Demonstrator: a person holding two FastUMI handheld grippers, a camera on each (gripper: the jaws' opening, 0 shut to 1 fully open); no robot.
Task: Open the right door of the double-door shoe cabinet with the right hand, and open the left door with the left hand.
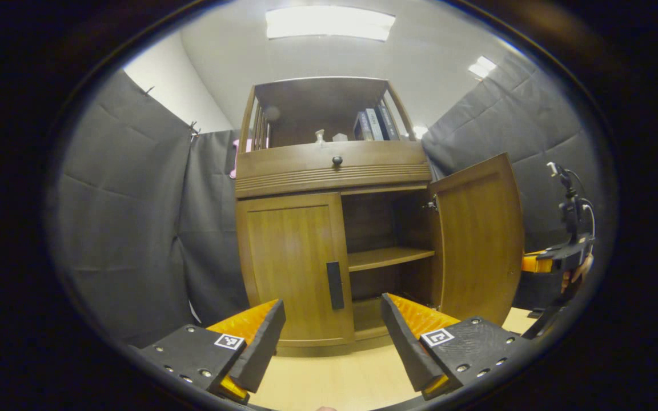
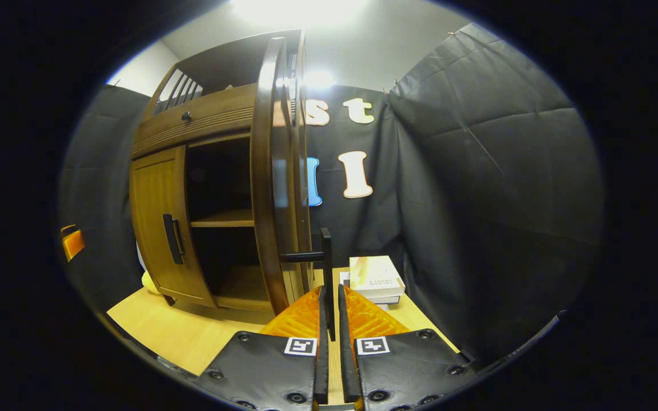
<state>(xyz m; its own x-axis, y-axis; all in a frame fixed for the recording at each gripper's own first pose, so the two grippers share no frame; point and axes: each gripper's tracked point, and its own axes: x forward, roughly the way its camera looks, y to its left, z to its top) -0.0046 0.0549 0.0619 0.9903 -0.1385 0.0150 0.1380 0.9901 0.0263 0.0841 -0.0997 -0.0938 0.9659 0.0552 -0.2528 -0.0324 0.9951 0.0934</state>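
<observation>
The right gripper is clamped on the black handle of the cabinet's right door, which stands swung wide open, while the left gripper, jaws spread and empty, faces the closed left door near its handle.

The right door is swinging edge-on to my right hand-held gripper, hiding its face from me. Its handle is dropping between my fingers, its lower end hidden. Shelf books are blurring together.
</observation>
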